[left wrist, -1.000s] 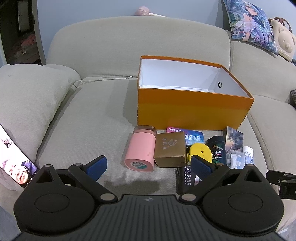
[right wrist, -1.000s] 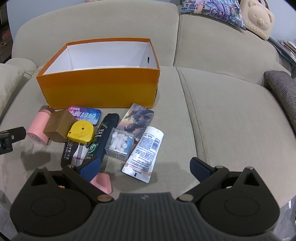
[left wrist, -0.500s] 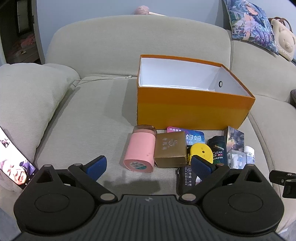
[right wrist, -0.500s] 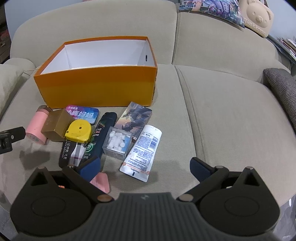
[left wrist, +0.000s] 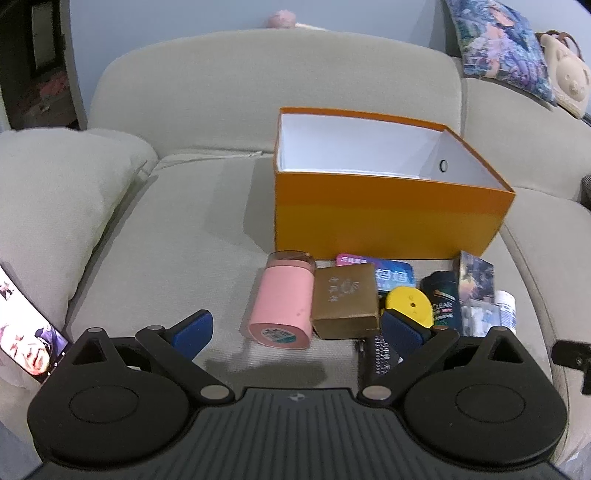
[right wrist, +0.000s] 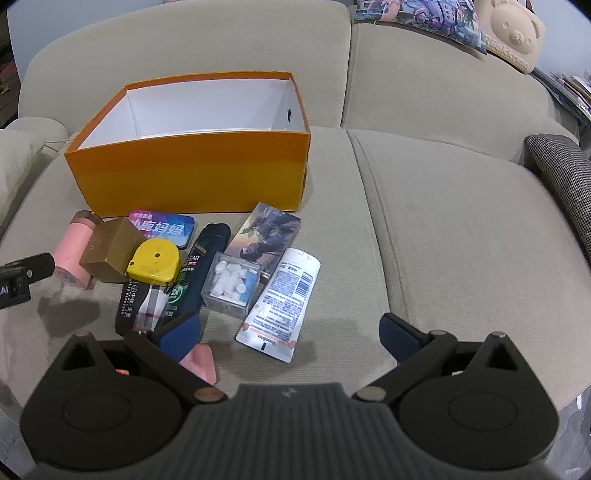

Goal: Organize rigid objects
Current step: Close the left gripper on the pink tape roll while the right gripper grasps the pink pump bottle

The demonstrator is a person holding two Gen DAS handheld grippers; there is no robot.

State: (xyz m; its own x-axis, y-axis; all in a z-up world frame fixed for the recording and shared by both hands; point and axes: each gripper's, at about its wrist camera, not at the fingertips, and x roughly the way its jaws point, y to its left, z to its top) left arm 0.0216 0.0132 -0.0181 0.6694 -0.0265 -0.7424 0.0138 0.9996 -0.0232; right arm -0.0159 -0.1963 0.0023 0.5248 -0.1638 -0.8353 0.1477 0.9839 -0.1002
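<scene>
An empty orange box (left wrist: 388,218) (right wrist: 192,173) with a white inside stands on the sofa seat. In front of it lies a cluster: a pink cylinder (left wrist: 282,304) (right wrist: 70,254), a gold box (left wrist: 345,301) (right wrist: 109,247), a yellow tape measure (left wrist: 408,304) (right wrist: 153,264), a dark CLEAR bottle (right wrist: 194,273), a clear case of white pieces (right wrist: 231,282), a picture box (right wrist: 267,236) and a white tube (right wrist: 282,299). My left gripper (left wrist: 295,332) is open, just short of the pink cylinder and gold box. My right gripper (right wrist: 290,334) is open over the white tube's near end.
A phone (left wrist: 26,332) leans at the left armrest cushion (left wrist: 55,206). A printed cushion (left wrist: 498,48) and a bear-shaped bag (right wrist: 511,33) sit on the backrest. A checked cushion (right wrist: 561,177) lies at the far right. A pink piece (right wrist: 201,363) lies by my right gripper's left finger.
Both grippers have edged a little closer to the cluster of objects. Their jaws stay open and nothing has been picked up.
</scene>
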